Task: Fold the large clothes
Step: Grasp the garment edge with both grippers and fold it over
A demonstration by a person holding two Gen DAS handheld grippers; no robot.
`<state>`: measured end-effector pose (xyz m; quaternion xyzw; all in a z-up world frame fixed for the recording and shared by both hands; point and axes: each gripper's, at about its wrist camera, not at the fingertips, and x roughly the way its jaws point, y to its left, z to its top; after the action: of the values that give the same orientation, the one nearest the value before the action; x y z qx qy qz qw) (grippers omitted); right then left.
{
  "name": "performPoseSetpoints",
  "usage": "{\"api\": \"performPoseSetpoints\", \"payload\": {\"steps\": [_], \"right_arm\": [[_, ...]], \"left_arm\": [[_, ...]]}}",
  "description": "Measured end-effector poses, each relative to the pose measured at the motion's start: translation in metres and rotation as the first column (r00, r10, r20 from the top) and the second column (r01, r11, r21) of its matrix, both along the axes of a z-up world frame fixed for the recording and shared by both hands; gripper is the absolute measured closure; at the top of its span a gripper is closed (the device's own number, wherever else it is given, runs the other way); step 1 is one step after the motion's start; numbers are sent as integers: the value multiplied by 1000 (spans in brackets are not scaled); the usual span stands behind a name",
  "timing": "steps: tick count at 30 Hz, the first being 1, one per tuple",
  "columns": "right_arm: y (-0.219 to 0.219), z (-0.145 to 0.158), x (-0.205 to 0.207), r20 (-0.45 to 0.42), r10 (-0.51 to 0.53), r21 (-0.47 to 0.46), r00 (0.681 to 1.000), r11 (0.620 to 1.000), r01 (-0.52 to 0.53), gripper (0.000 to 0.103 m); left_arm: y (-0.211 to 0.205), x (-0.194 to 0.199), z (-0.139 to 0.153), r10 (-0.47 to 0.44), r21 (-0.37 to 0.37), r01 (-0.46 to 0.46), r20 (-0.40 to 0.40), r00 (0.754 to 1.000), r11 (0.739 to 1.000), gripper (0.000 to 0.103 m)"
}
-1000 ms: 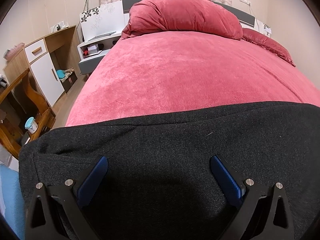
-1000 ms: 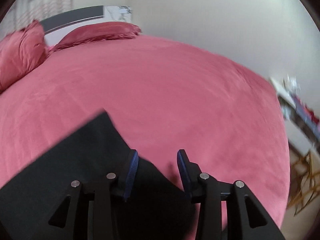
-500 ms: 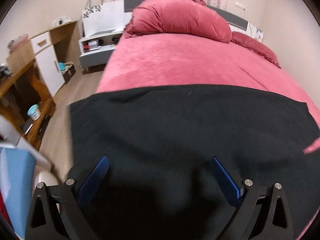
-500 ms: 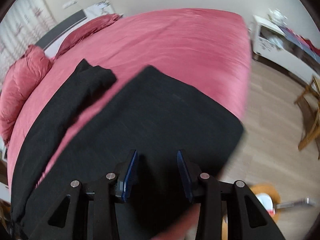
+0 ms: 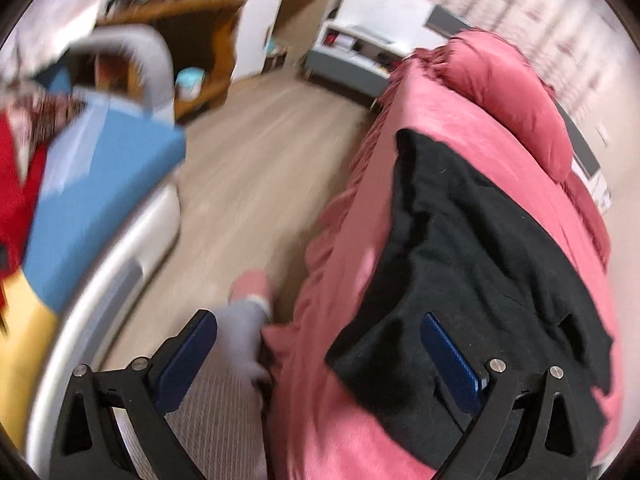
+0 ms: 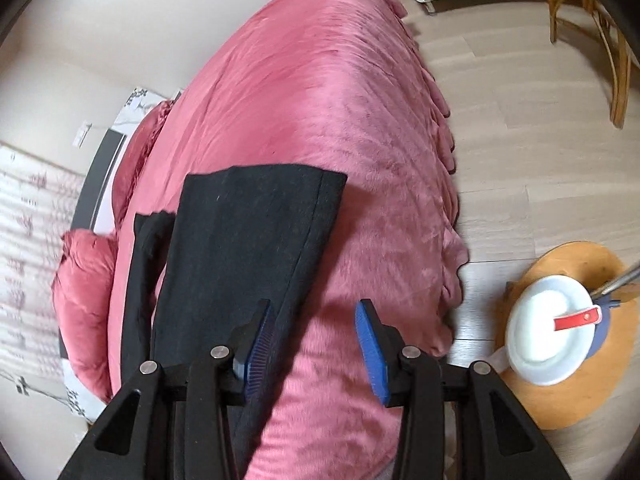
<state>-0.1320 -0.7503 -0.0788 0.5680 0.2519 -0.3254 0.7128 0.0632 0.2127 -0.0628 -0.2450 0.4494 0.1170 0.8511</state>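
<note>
A large black garment point(image 5: 472, 264) lies spread along the pink bed point(image 5: 344, 412), one corner hanging near the bed's side. In the blurred left wrist view my left gripper point(image 5: 320, 356) is wide open and holds nothing; it hangs over the bed's side, with the cloth's corner beside its right finger. In the right wrist view the black garment point(image 6: 240, 248) is a long flat strip on the pink bed point(image 6: 340, 120). My right gripper point(image 6: 316, 344) is partly open above it. The cloth's right edge runs under the left finger, and bare bedcover shows between the pads.
A person's grey-socked leg with a pink slipper point(image 5: 248, 292) stands on the wooden floor beside the bed. A blue and yellow padded piece point(image 5: 88, 200) is at the left. A round wooden stool point(image 6: 576, 380) with a white plate point(image 6: 548, 332) stands right of the bed, a wooden chair point(image 6: 592, 20) beyond.
Both views have swung and rolled. The left gripper moved off the garment to the bed's side, and the floor shows now. The right gripper drew back along the garment, which now lies flat.
</note>
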Motion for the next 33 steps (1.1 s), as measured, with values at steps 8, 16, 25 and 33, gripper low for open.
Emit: {"api": "performPoseSetpoints", "payload": {"steps": [8,16,25,33], "right_arm": [[-21,-31,13,121,-119,147,985,984,101,60],[-21,-27,22,195,-87,129,977,990,62,58],[-20,-13,35,147,-20,79,989,997,9,84],[-12,42,45,117,25,-40,993,999,-21,97]], "left_arm": [[-5,-7,-24,-45,-220,33,-52,998,975,1],[-15,1,-24,-75,-308,67,-14,997,949,1],[-40,25,-28,-120,-237,102,-63,991,966,49],[-31,12,15,-141,-295,154,66,988,943,76]]}}
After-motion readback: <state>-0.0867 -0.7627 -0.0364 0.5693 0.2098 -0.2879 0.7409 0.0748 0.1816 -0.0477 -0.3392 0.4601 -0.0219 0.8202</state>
